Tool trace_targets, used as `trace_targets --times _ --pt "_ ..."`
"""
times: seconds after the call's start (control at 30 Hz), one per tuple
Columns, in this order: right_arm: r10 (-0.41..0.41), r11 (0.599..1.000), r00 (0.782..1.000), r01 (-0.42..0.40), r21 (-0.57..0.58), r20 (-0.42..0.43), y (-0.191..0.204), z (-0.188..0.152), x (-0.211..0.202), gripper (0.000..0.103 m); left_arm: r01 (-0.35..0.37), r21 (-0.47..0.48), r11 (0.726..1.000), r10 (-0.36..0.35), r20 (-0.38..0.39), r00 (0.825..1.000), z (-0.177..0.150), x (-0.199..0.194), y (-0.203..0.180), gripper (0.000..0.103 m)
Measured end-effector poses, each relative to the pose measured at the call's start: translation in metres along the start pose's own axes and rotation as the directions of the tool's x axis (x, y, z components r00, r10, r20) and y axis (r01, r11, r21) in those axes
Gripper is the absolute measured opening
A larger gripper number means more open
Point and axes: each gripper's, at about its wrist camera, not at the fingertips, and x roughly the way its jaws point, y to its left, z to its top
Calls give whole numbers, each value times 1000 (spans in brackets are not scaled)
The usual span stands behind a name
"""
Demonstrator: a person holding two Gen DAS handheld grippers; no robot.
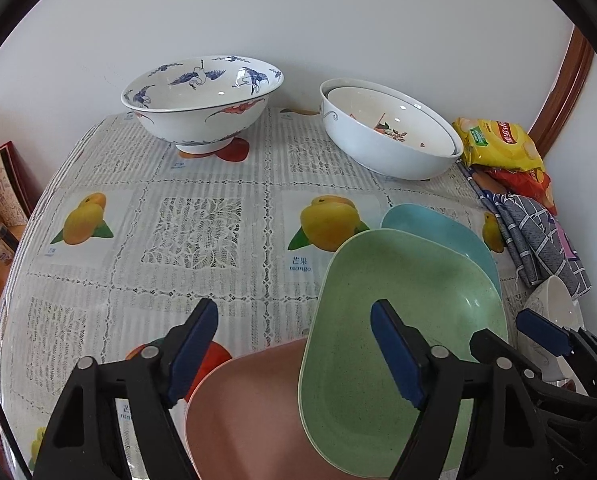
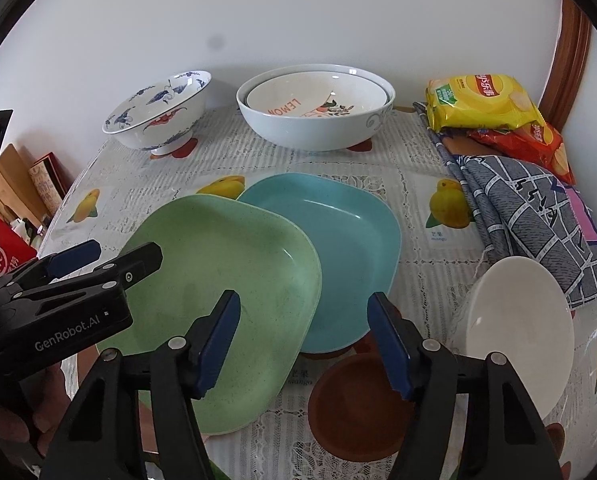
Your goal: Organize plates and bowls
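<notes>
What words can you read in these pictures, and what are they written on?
"mango": on the tablecloth, under a printed fruit.
"LEMON": inside the inner bowl nested in the big white bowl, seen upside down.
"GenRobot.AI": on the left gripper.
Yellow snack bag and red snack bag: brand lettering too blurred to read.
Red box: print too small to read.
</notes>
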Motion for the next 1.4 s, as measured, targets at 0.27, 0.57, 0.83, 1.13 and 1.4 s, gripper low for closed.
trace_targets --times 0.27,0.57,0.83,1.13,1.4 --pt "17 1000 999 -17 8 -33 3 -3 12 41 10 -6 1000 -11 -25 1000 -4 8 4 53" --pt "25 1000 999 -24 15 -30 6 -6 21 16 29 0 1000 -29 -33 999 -7 5 4 27" --pt "29 999 999 -29 20 -25 6 -6 18 12 21 23 1000 -20 -27 999 -10 -1 0 14" --pt "51 998 999 -51 37 -6 3 -7 4 9 32 1 1000 -32 -7 999 -14 -16 4 11" --pt "66 997 997 -66 34 28 3 -11 -21 8 33 -7 999 -33 25 999 -18 -43 1 11"
